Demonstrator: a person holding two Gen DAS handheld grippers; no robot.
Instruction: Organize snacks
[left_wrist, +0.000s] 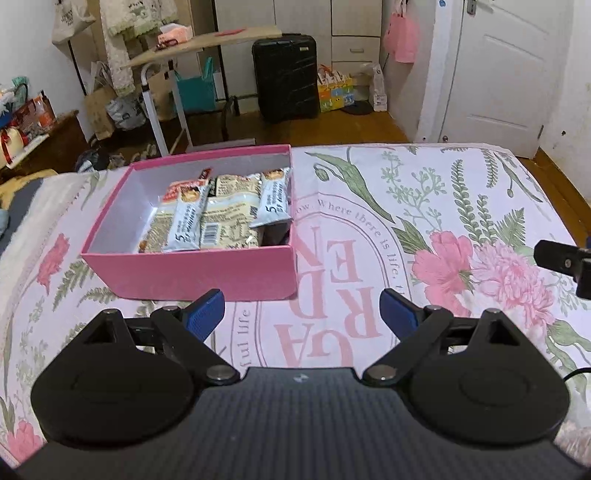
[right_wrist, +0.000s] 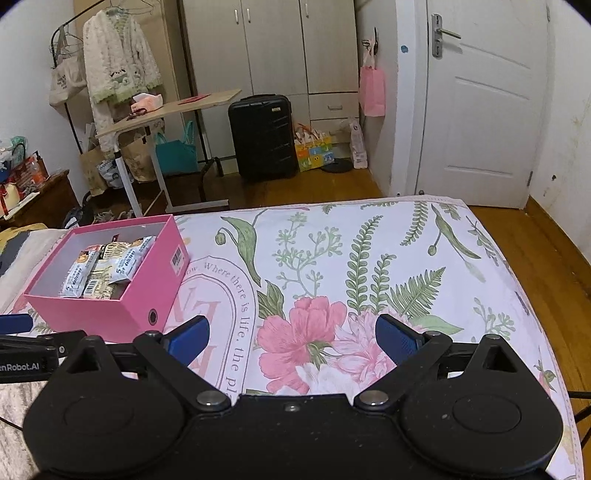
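A pink open box (left_wrist: 192, 271) stands on the floral bedspread (left_wrist: 424, 206). Several white and pale blue snack packets (left_wrist: 218, 210) lie inside it, packed toward its right side. My left gripper (left_wrist: 301, 314) is open and empty, just in front of the box's near wall. My right gripper (right_wrist: 291, 339) is open and empty above the bedspread (right_wrist: 369, 258), to the right of the box (right_wrist: 122, 306), whose snack packets (right_wrist: 107, 266) also show there. A blue fingertip of the left gripper (right_wrist: 14, 323) shows at the left edge of the right wrist view.
Beyond the bed's far edge are a wooden floor, a black suitcase (left_wrist: 286, 77), a small rolling table (left_wrist: 199, 48), a clothes rack with a coat (right_wrist: 118, 62), bags, wardrobes and a white door (right_wrist: 480, 110). The bed's right edge drops to the floor (right_wrist: 546, 266).
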